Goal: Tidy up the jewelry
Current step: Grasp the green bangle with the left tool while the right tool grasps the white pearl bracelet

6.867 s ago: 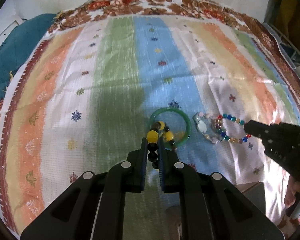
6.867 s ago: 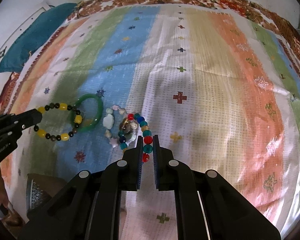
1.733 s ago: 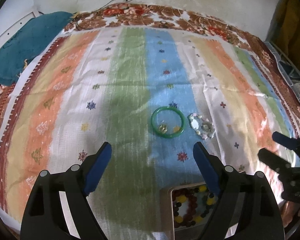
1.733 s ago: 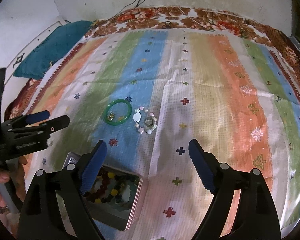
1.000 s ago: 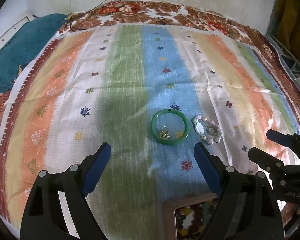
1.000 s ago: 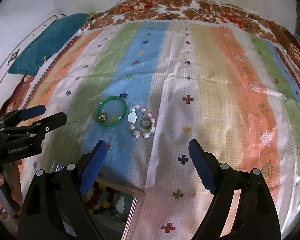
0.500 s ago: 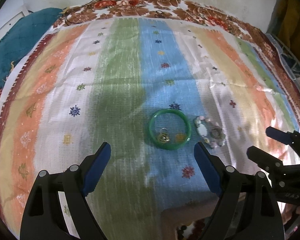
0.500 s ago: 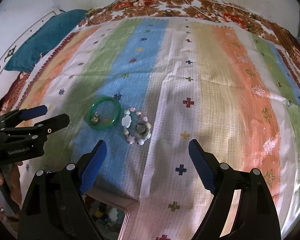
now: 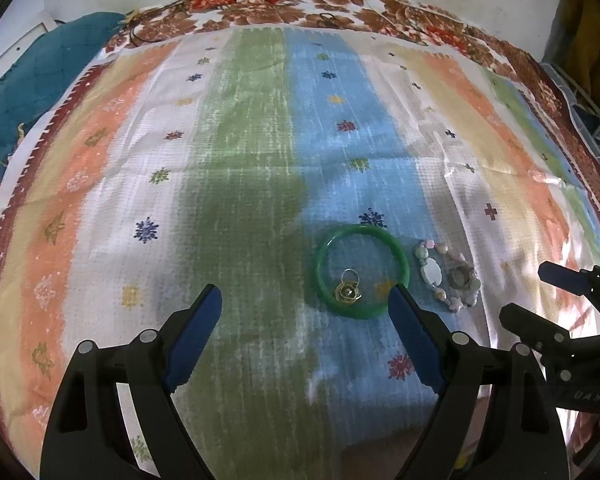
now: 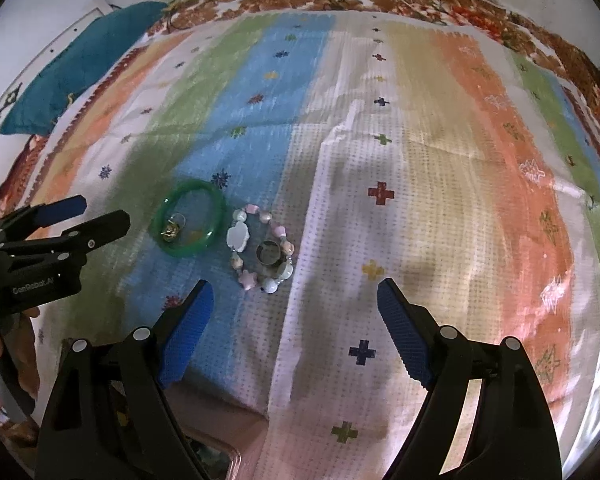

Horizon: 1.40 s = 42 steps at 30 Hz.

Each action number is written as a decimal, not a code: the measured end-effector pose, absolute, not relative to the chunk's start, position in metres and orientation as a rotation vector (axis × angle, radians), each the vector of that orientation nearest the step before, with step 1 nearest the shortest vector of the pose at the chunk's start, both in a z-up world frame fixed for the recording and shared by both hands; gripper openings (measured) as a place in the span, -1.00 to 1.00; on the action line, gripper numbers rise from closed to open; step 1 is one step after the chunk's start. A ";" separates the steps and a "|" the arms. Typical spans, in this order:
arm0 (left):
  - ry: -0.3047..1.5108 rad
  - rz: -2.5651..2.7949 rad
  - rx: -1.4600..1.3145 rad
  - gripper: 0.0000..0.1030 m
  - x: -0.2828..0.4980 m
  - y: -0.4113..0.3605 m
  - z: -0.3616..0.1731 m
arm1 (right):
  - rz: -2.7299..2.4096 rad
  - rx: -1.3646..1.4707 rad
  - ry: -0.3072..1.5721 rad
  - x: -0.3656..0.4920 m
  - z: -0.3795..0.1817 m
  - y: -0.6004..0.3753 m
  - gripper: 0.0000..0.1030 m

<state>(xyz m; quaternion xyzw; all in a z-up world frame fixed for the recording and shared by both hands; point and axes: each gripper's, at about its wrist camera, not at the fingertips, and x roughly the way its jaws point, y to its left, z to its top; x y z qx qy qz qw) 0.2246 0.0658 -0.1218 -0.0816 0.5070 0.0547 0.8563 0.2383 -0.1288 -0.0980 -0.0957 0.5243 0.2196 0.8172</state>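
Both pairs of tongs hang over a bed covered by a striped cloth, pointing steeply down. The left tongs stand wide apart and hold nothing; the right tongs likewise gape and are empty. On the blue stripe lies a green bangle, flat, with a small gold trinket inside its ring. Just to its right, apart from it, lies a pale bead bracelet enclosing a metal ring. The bangle sits just beyond the right finger of the left tongs; the bracelet lies ahead of the right tongs, left of their centre line. At the near edge a box is partly visible, its contents unclear. Judged step: the approach to the next pieces, no grasp yet made. The next move likely calls for lowering each pair over one piece, one finger inside the loop and one outside, then closing on the rim.
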 end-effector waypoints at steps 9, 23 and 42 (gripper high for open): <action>1.087 0.100 -0.157 0.63 0.241 0.066 -0.137 | 0.437 -0.225 1.160 0.253 -0.115 -0.127 0.63; 1.116 0.085 -0.160 0.63 0.251 0.069 -0.150 | 0.391 -0.222 1.188 0.267 -0.134 -0.123 0.63; 1.135 0.102 -0.130 0.58 0.263 0.074 -0.171 | 0.378 -0.240 1.173 0.275 -0.142 -0.120 0.62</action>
